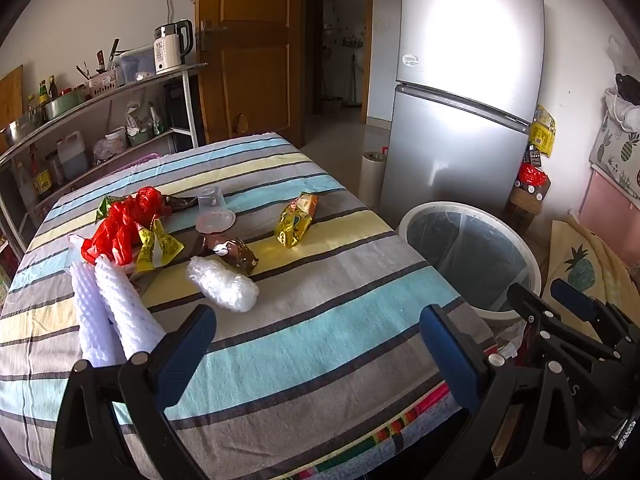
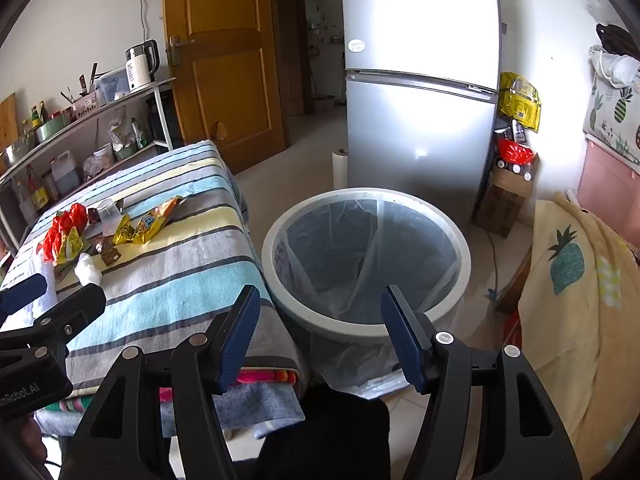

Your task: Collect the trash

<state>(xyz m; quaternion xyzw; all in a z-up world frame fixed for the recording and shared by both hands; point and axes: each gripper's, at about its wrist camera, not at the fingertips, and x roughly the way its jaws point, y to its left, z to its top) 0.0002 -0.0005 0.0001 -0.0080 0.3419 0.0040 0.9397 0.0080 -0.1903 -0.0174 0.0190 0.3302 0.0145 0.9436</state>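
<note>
Trash lies on the striped tablecloth [image 1: 320,320]: a red plastic bag [image 1: 120,224], white foam nets [image 1: 108,308], a white foam wad [image 1: 224,284], a brown wrapper [image 1: 234,250], a gold snack wrapper [image 1: 298,218], and a clear cup [image 1: 211,199] above its lid [image 1: 215,222]. My left gripper [image 1: 316,328] hangs open over the table's near part, holding nothing. A white bin [image 2: 366,264] with a clear liner stands on the floor right of the table. My right gripper [image 2: 320,308] is open above the bin's near rim, holding nothing. The same trash shows small at the left of the right wrist view, with the gold wrapper [image 2: 148,224] nearest the bin.
A silver fridge [image 1: 460,92] stands behind the bin. A metal shelf [image 1: 100,96] with a kettle [image 1: 172,46], bottles and bowls runs along the left wall. A wooden door [image 1: 248,48] is at the back. Yellow pineapple-print cloth [image 2: 576,280] drapes at the right.
</note>
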